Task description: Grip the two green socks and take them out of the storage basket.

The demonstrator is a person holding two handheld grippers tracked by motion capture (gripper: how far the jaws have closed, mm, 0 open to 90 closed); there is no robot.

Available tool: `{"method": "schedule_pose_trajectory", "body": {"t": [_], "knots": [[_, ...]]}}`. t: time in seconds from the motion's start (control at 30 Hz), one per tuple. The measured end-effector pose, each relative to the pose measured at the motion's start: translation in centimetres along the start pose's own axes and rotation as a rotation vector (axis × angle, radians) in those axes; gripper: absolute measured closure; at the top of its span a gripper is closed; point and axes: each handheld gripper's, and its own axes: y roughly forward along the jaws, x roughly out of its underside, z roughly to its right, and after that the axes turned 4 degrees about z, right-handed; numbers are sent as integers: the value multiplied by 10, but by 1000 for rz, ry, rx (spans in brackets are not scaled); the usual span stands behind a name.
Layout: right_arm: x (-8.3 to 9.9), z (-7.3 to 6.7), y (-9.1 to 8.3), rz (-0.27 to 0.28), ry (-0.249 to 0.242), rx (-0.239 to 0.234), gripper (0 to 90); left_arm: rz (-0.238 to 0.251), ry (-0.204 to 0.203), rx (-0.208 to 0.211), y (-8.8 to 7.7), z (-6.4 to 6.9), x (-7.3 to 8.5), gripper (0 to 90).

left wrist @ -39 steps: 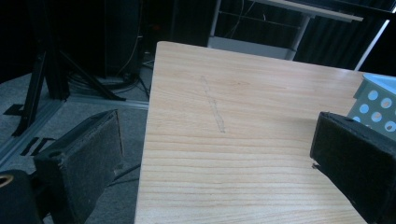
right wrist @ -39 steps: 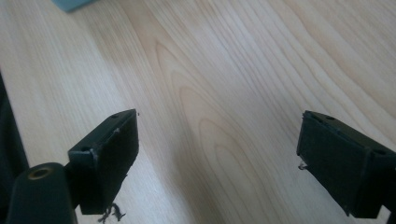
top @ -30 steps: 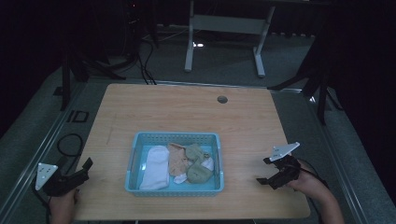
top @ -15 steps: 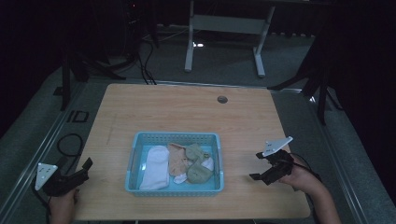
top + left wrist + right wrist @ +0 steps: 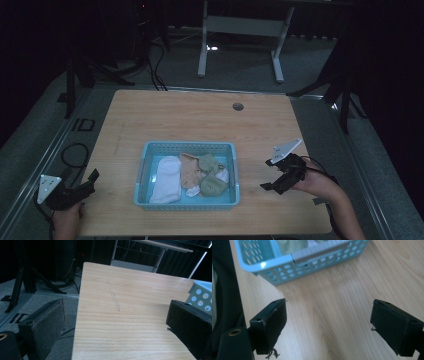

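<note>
Right gripper point(image 5: 270, 174) jaws apart, just right of basket point(image 5: 150, 150); left gripper point(image 5: 90, 182) jaws apart, well left; risk: jaw clips basket wall, shoves it off socks point(image 5: 205, 175) grasp

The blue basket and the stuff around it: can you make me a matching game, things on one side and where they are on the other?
Things:
1. white sock
2. green socks
3. left gripper
4. right gripper

Places:
A. at the left edge of the table, jaws open
B. left part of the blue basket
C. on the table to the right of the basket, jaws open
D. right part of the basket

Pairs: 1-B, 2-D, 3-A, 4-C
</note>
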Motion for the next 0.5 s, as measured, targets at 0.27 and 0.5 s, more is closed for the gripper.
{"method": "schedule_pose_trajectory", "body": {"t": [0.27,0.5], "knots": [[-24,-6,6,-19,-45,-44,144,1,-1,3,0,0,0,24],[-39,-9,10,-7,-74,-45,151,2,-1,4,0,0,0,24]]}}
